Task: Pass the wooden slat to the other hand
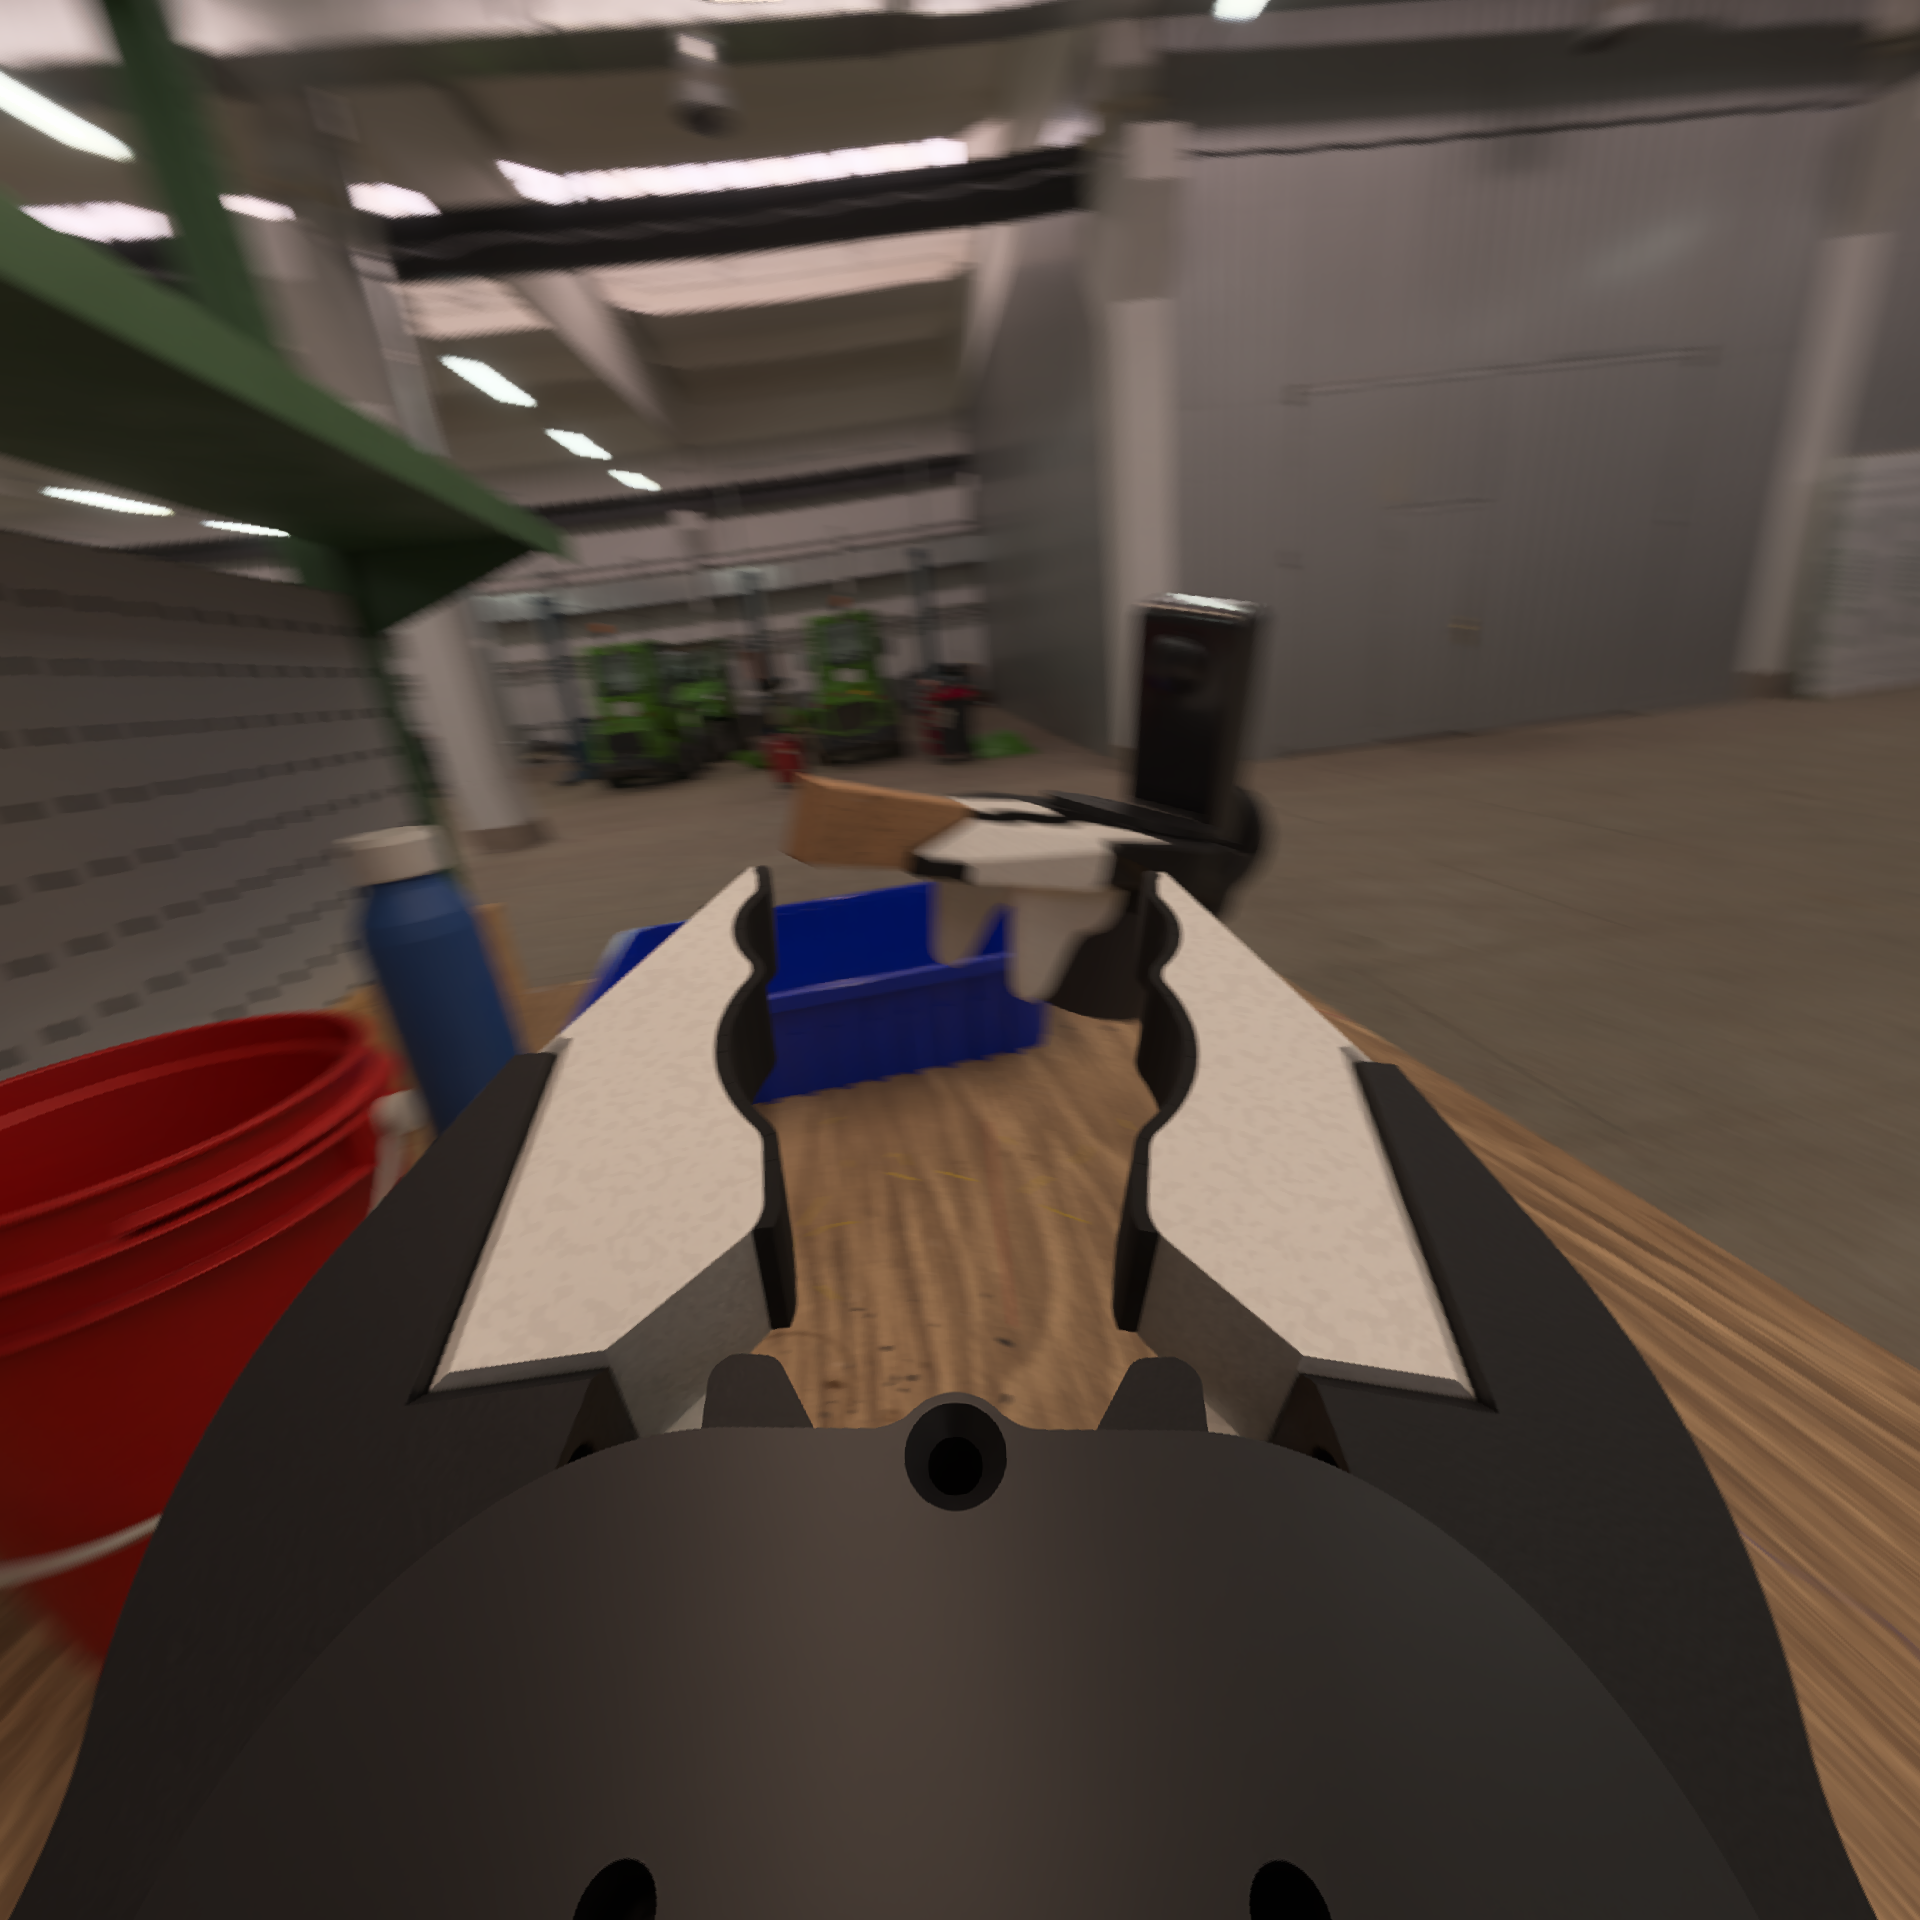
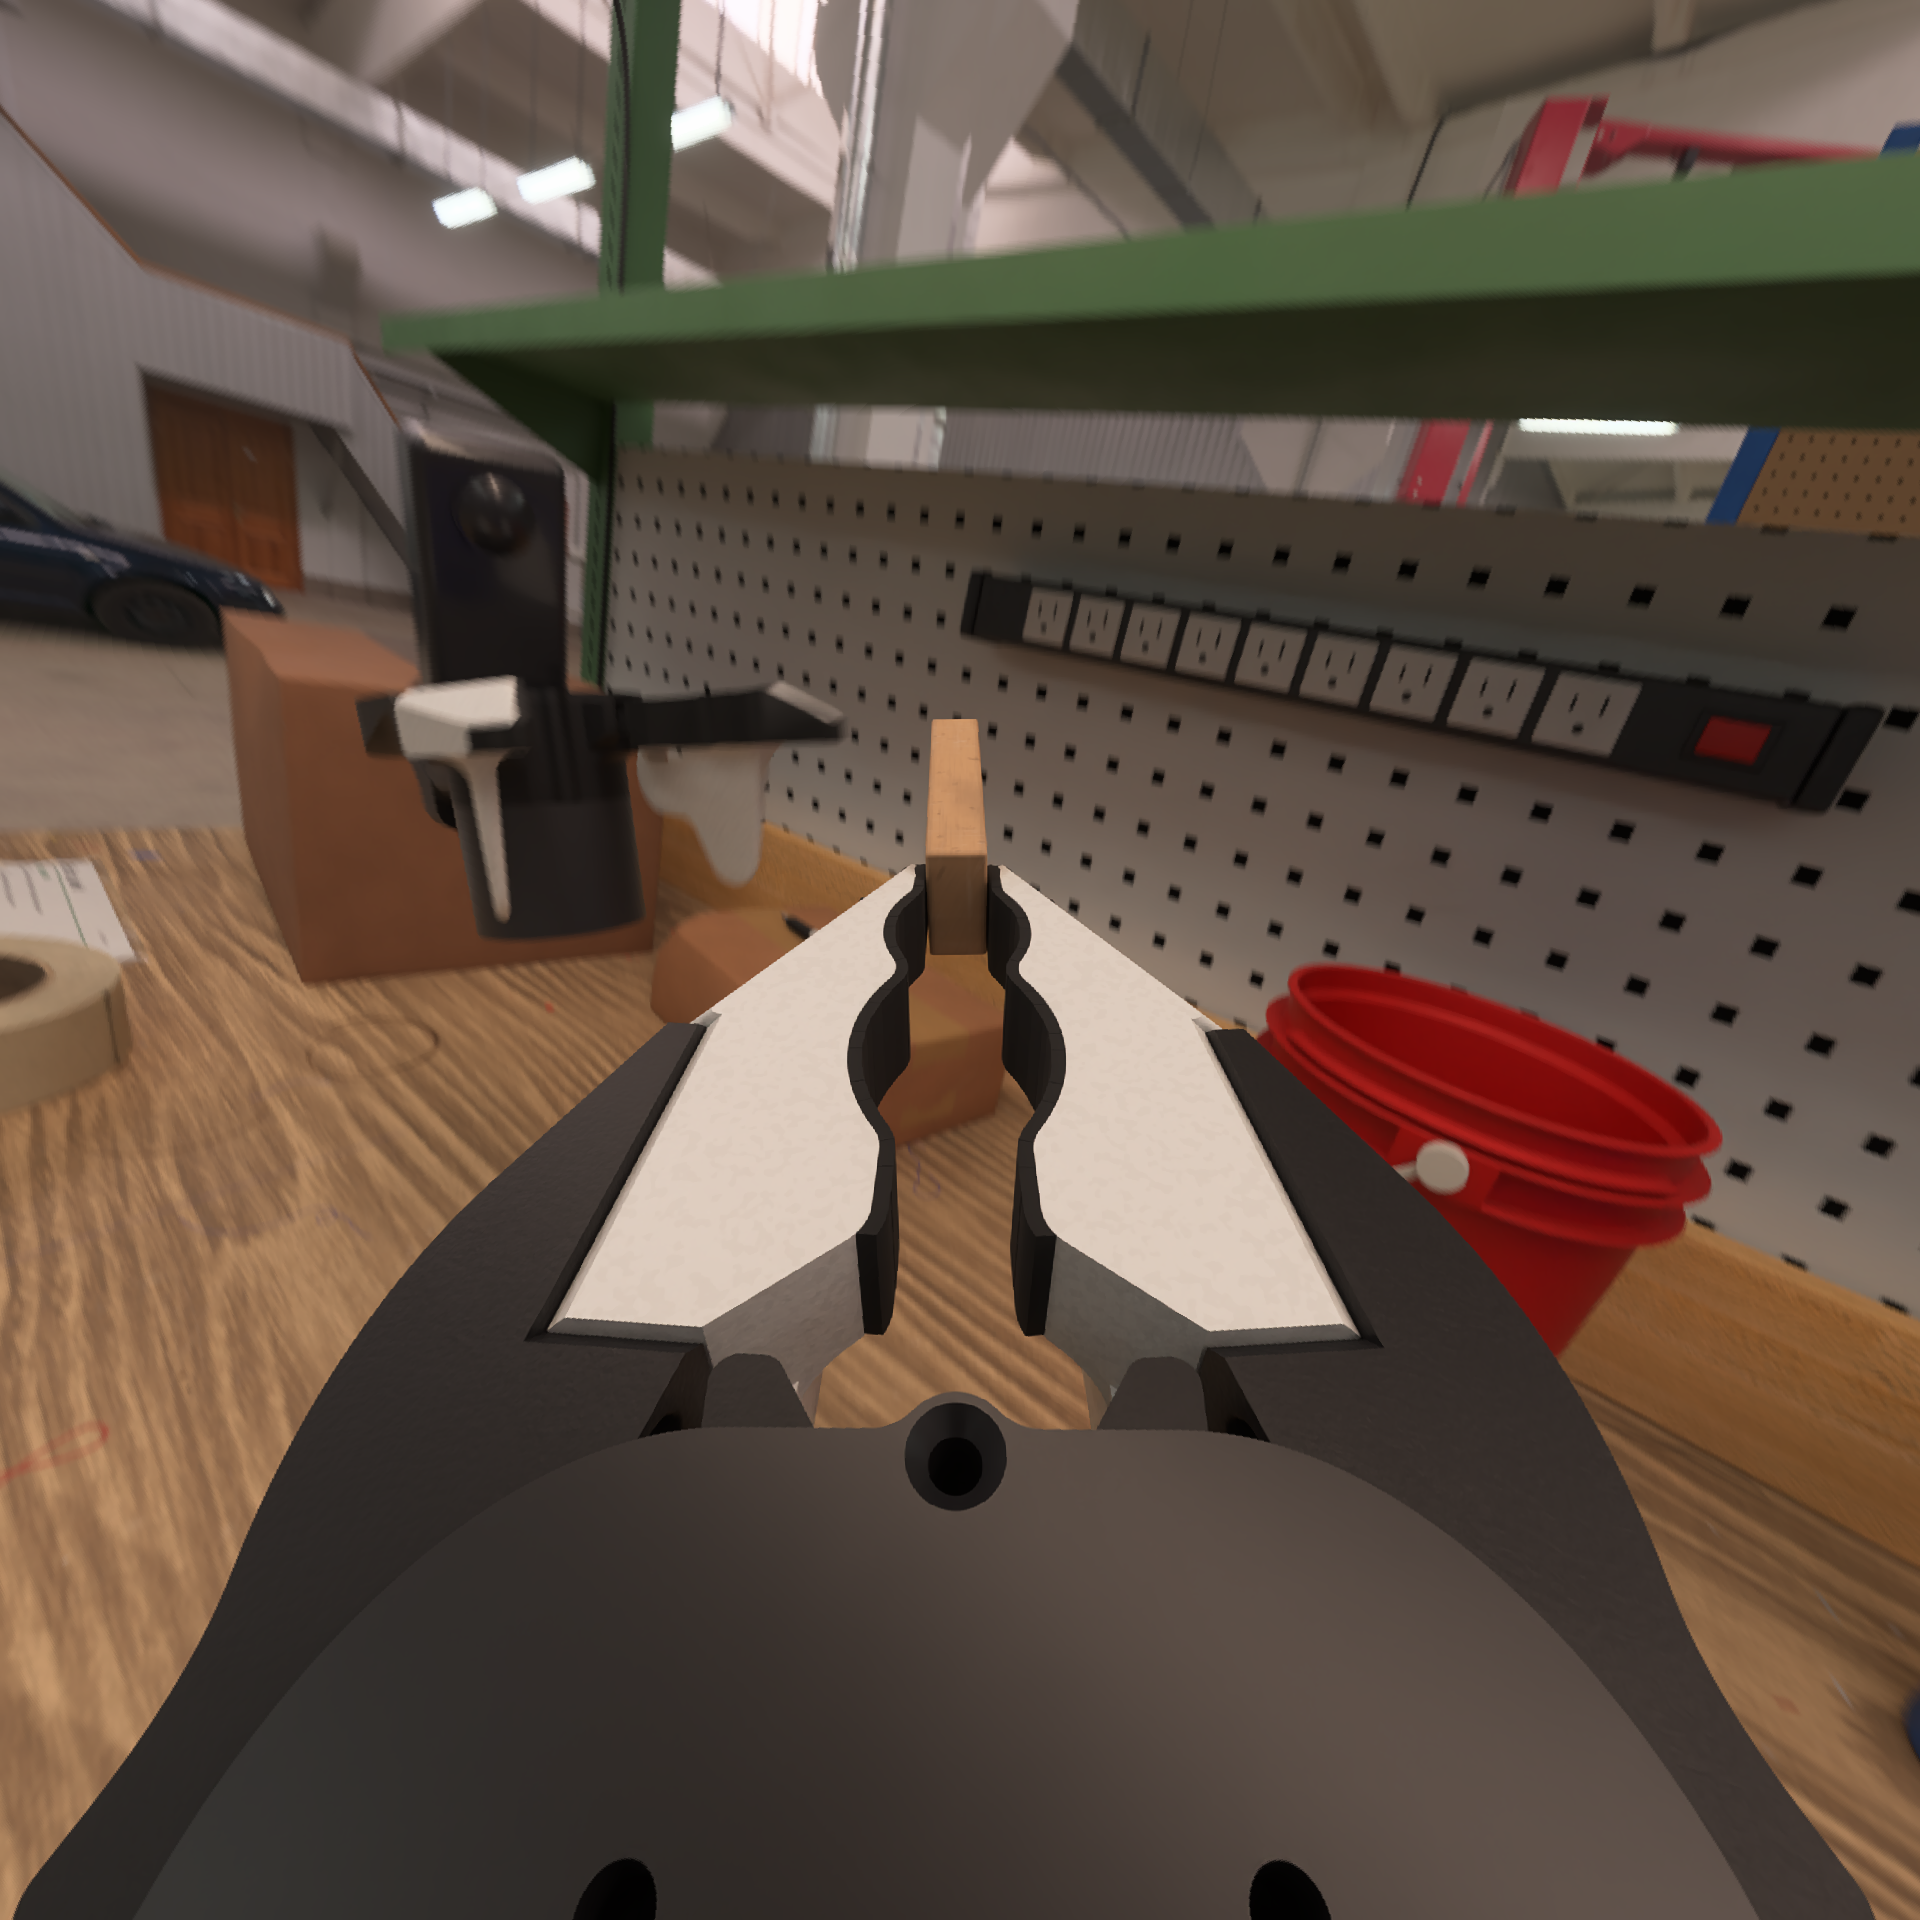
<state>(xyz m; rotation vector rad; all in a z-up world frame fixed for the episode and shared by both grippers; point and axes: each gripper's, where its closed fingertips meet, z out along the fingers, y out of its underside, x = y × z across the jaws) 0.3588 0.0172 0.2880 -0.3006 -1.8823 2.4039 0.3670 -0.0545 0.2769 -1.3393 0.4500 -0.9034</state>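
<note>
The wooden slat (image 2: 956, 810) is a short light-brown strip, pinched upright between the tips of my right gripper (image 2: 956, 883), which is shut on it above the wooden bench (image 2: 260, 1195). In the left wrist view the slat (image 1: 847, 826) sticks out to the left from the right gripper (image 1: 935, 854), ahead of and slightly above my left gripper (image 1: 956, 894). My left gripper is open and empty, and its fingertips are apart from the slat. The left gripper (image 2: 592, 748) also shows at the left in the right wrist view.
A red bucket (image 1: 156, 1247) and a blue bottle (image 1: 436, 977) stand left of the left gripper, a blue bin (image 1: 883, 997) ahead. A pegboard (image 2: 1247, 883) with a power strip (image 2: 1403, 675), a green shelf (image 2: 1143, 312), a brown box (image 2: 332, 810) and a tape roll (image 2: 42, 1018) surround the bench.
</note>
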